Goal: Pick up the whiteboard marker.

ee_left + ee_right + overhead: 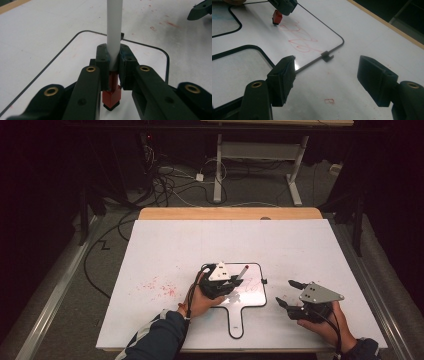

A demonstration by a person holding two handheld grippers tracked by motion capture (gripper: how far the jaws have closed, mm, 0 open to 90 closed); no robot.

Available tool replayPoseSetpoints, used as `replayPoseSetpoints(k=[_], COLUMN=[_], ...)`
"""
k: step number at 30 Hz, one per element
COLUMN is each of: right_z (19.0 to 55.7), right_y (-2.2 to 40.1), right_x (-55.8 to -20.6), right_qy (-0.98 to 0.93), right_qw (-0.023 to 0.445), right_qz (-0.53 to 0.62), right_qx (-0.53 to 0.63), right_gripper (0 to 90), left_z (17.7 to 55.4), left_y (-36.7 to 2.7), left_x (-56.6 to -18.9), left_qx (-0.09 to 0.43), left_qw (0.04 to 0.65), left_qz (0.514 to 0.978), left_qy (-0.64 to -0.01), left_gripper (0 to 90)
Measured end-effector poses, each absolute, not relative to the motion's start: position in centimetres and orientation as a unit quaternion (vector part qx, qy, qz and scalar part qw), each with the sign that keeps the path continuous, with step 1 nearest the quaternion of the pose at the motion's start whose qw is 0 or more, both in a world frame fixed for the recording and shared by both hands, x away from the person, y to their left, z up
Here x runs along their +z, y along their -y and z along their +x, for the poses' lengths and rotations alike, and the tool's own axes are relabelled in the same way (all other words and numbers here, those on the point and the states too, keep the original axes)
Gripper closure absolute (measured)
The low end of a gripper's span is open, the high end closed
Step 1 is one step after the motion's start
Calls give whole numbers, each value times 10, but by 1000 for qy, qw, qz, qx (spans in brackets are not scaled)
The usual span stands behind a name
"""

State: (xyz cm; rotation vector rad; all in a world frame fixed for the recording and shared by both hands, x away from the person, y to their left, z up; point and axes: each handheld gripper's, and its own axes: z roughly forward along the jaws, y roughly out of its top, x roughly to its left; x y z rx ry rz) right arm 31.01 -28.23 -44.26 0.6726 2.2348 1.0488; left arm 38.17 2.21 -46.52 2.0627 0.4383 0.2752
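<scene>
We see a white marker (114,30) with a red tip, red scribbles (298,37) on a black-rimmed whiteboard (260,295), black tongs (114,65).

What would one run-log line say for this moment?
left gripper: shut on marker | marker tip on whiteboard | red scribble | right gripper: open, beside whiteboard

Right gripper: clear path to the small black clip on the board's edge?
Probably yes. The right gripper is open, and the clip sits just ahead of it on bare table. The left gripper, holding the marker, is off to the side.
</scene>
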Motion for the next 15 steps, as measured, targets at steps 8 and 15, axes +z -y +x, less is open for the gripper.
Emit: replayPoseSetpoints(k=[8, 15], right_z=[313, 313], right_y=[283, 282], right_x=[-443, -444], right_qy=[-835, -837], right_qw=[285, 285], right_qz=[256, 251], right_qx=[395, 394], right_gripper=[313, 313], left_z=[380, 386], left_y=[-23, -42], left_x=[-462, -470], left_qx=[127, 134], left_qw=[478, 463], left_qz=[852, 856], left_qy=[-173, -184], left_gripper=[784, 784])
